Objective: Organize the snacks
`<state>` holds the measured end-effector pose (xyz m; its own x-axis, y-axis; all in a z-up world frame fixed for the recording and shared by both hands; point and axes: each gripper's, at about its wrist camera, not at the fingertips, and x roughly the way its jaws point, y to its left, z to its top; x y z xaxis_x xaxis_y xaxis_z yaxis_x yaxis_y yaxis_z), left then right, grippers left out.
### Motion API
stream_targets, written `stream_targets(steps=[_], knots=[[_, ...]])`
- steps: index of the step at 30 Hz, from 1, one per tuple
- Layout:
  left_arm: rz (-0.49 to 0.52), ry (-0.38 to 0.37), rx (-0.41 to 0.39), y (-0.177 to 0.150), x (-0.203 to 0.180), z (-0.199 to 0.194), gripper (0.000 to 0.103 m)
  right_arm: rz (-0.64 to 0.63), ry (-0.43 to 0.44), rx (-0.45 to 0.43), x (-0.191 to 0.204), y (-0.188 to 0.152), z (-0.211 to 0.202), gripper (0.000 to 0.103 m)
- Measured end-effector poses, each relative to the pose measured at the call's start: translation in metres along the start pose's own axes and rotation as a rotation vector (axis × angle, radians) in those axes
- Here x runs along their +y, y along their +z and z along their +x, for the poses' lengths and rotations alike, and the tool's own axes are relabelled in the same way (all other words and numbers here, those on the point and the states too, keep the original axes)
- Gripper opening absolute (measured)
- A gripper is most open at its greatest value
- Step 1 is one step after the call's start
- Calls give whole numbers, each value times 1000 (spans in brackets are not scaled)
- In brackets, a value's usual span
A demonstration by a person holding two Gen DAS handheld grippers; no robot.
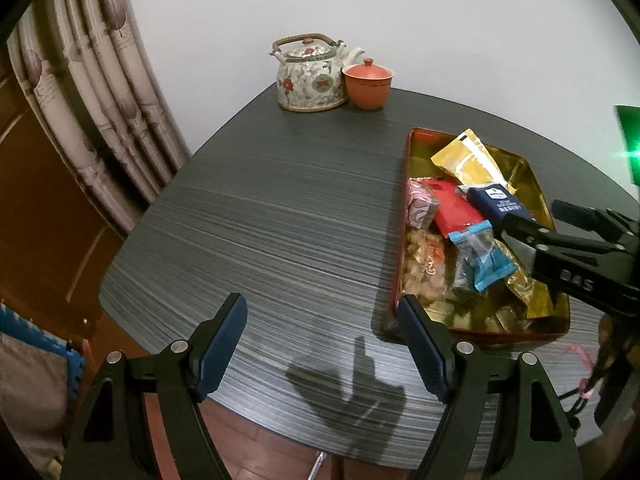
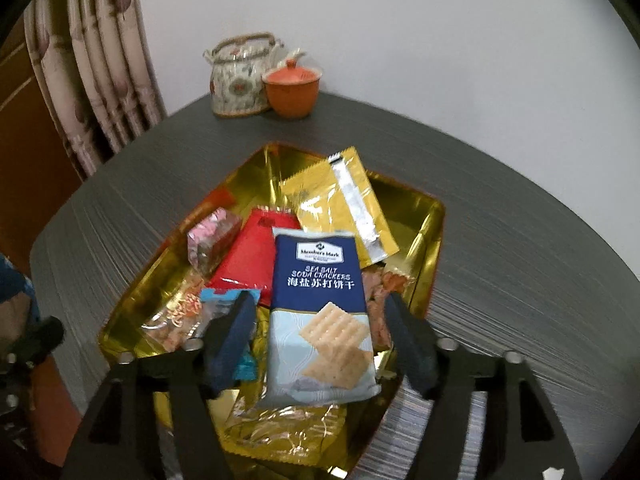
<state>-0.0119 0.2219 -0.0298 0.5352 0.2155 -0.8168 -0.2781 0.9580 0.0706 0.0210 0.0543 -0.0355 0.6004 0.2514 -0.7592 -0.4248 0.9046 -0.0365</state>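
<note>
Now my right gripper (image 2: 320,344) stands apart over the gold tray (image 2: 432,216); the cracker packet (image 2: 320,312) lies between its fingers, untouched, atop other snacks. My left gripper (image 1: 320,344) hangs wide, empty, over bare table (image 1: 260,220) left of the tray.

Gold tray (image 2: 434,216), navy cracker packet (image 2: 316,276), floral teapot (image 1: 310,76)

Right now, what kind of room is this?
Likely a home living or dining room: a dark table holds a floral teapot and a gold snack tray, with patterned curtains by a plain wall.
</note>
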Motion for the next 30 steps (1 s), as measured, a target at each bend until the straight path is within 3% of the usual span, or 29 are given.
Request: stream_targets(steps=[7,9,11,22,30], knots=[[35,-3,3,-3,-12,0,78,89,11,0,-17,-14,-30,80],[43,-10,5,-4,-15,0,78,138,7,9,-24,-20,-37,93],[50,-12,7,-5,-19,1,78,182,3,19,-32,-26,-42,97],[88,-22,13,-11,-32,2,78,136,-33,117,-16,-56,-44,103],[88,-22,13,-11,-32,2,78,93,-24,120,-2,-61,-45,103]])
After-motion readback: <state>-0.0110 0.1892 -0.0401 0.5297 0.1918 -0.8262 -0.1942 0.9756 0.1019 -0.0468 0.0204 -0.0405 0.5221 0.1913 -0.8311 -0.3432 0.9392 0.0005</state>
